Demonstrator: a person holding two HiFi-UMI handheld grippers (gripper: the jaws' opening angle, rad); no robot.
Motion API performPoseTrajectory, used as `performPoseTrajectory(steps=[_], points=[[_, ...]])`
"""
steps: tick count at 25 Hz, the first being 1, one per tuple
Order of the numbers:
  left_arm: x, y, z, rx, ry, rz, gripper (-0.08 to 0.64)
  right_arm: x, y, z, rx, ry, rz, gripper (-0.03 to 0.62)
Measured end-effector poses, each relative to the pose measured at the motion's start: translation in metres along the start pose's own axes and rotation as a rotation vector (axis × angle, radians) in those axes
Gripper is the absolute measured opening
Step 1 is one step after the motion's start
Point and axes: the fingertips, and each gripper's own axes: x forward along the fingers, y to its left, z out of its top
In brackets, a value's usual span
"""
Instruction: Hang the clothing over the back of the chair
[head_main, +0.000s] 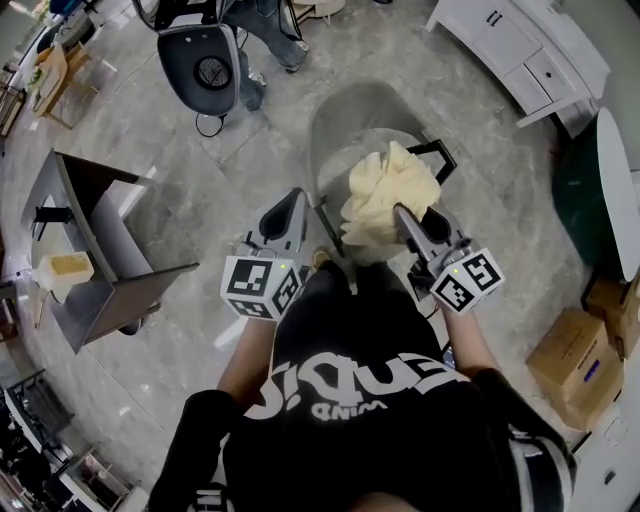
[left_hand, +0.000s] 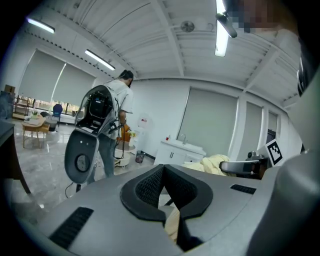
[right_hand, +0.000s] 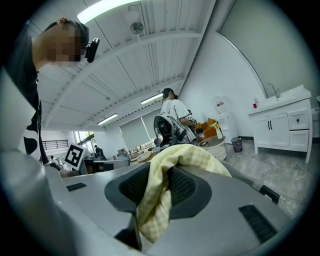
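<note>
A bunched pale yellow checked garment (head_main: 388, 192) hangs over the seat of a grey chair (head_main: 345, 120) in front of me. My right gripper (head_main: 402, 214) is shut on it; in the right gripper view the cloth (right_hand: 155, 200) drapes over and between the pads of that gripper (right_hand: 161, 172). My left gripper (head_main: 297, 198) sits to the left of the chair, apart from the bundle. Its pads (left_hand: 164, 170) meet at the tips, with nothing seen clamped there. From the left gripper view the garment (left_hand: 212, 162) and the right gripper (left_hand: 245, 167) show at the right.
A second chair with a dark seat (head_main: 205, 65) stands at the far left, and a person (head_main: 270, 40) is beside it. A grey open cabinet (head_main: 100, 240) stands at the left, white cupboards (head_main: 530, 50) are at the far right, and cardboard boxes (head_main: 575, 360) lie at the right.
</note>
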Motion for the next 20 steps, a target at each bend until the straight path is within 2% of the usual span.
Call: performPoseTrajectory(steps=[6,20], points=[[0.016,0.001,0.001,-0.011,0.008,0.028,0.017,0.015,-0.012,0.015,-0.017,0.015,0.067,0.110],[0.050,0.005,0.018,-0.023,-0.036,0.071,0.017,0.077,-0.035,0.058,-0.103,0.052,0.211,0.110]])
